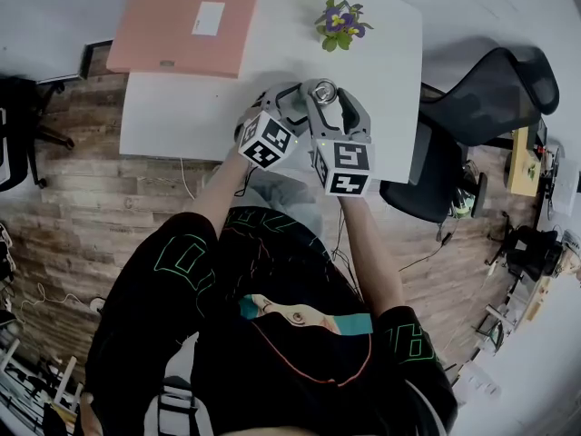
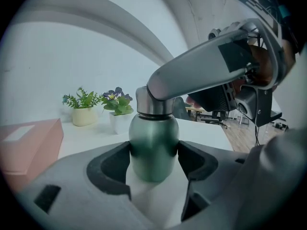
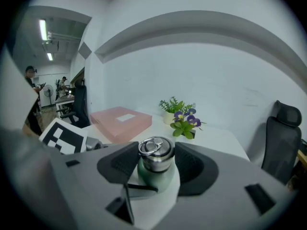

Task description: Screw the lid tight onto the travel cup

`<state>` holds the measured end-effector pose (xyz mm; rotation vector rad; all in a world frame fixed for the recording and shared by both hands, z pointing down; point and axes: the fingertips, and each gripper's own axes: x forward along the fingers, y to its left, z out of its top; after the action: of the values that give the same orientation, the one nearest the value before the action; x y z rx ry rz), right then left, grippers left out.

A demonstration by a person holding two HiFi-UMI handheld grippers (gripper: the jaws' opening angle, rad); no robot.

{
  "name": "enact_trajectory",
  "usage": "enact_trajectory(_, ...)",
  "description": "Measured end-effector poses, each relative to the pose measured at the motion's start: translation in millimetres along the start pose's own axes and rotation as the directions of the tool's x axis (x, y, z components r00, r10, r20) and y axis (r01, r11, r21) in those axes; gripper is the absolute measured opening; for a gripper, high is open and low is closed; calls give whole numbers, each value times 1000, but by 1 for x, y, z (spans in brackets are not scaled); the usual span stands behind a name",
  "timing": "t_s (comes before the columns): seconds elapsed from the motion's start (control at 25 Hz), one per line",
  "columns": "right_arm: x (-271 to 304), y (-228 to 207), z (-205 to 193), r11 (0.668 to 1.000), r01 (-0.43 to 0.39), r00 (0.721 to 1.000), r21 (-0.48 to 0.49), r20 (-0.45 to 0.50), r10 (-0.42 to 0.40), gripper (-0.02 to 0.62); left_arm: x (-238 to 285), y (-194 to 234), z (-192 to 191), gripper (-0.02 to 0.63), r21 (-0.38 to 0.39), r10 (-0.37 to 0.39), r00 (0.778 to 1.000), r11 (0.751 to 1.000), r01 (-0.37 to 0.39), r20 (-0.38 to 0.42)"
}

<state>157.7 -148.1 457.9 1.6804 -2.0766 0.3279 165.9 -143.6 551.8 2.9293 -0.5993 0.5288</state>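
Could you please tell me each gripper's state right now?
Left gripper: closed on the green metal travel cup.
Right gripper: closed on its round steel lid.

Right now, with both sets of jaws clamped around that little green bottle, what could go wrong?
1. The right gripper has its jaws on the smooth steel lid. They might slip round it instead of turning it.
2. Only the left gripper steadies the rounded travel cup. The cup might twist in the pads, leaving the lid loose.
3. The potted flowers stand close behind on the table. A wide swing might knock them over.
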Motion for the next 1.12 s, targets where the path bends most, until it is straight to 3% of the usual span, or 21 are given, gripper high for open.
enact_trajectory(0.12,-2,3,3,997,-68,997,-27,23,69,299,0,0,-1,322,0,-1,1000,1000,1,-1)
enact_trajectory(0.44,-11,7,4,964,-239,969,-120,36,245,298,0,0,-1,322,2,0,1000,1000,0,-5)
enact_trajectory(0.64,-9,8,-2,901,-365,930,-235,-43,366,279,1,0,-1,322,2,1,1000,1000,-1,-6)
enact_trajectory(0.76,-5,3,-4,870,-401,915,-285,-81,395,249,0,-1,-2,322,0,-1,1000,1000,1,-7)
enact_trajectory(1.12,6,4,-7,801,-512,858,-310,-140,494,236,0,0,-2,322,-2,-4,1000,1000,4,-6)
